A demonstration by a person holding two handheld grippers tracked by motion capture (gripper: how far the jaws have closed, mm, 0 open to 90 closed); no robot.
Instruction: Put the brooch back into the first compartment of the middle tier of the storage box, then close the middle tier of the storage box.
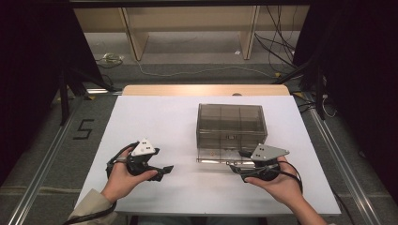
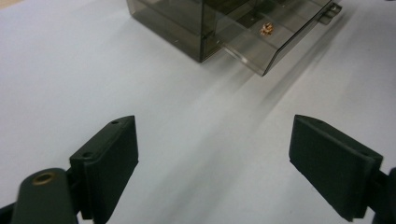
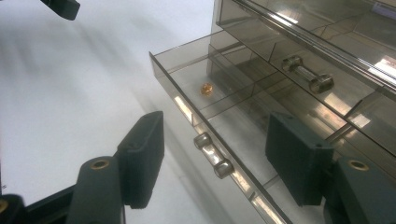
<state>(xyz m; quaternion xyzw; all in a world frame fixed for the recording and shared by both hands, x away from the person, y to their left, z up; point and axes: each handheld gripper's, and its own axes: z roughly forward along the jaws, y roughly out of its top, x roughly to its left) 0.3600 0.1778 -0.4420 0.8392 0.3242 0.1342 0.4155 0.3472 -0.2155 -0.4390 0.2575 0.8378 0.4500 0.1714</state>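
Observation:
A smoky clear drawer box (image 1: 231, 123) stands right of centre on the white table. Its bottom drawer (image 3: 201, 77) is pulled out toward me, and a small gold-coloured piece (image 3: 206, 88) (image 2: 266, 29) lies in one compartment. My right gripper (image 3: 215, 140) (image 1: 237, 166) is open at the drawer's front, with the metal handle (image 3: 213, 155) between its jaws and neither pad touching it. My left gripper (image 2: 215, 135) (image 1: 162, 171) is open over bare table to the left of the box, with nothing between its jaws.
The white tabletop (image 1: 155, 117) stretches left and in front of the box. An upper drawer's handle (image 3: 308, 74) shows above the open drawer. Behind the table are a wooden shelf frame (image 1: 136, 37) and floor cables (image 1: 202, 71). A "5" (image 1: 83, 129) marks the floor at left.

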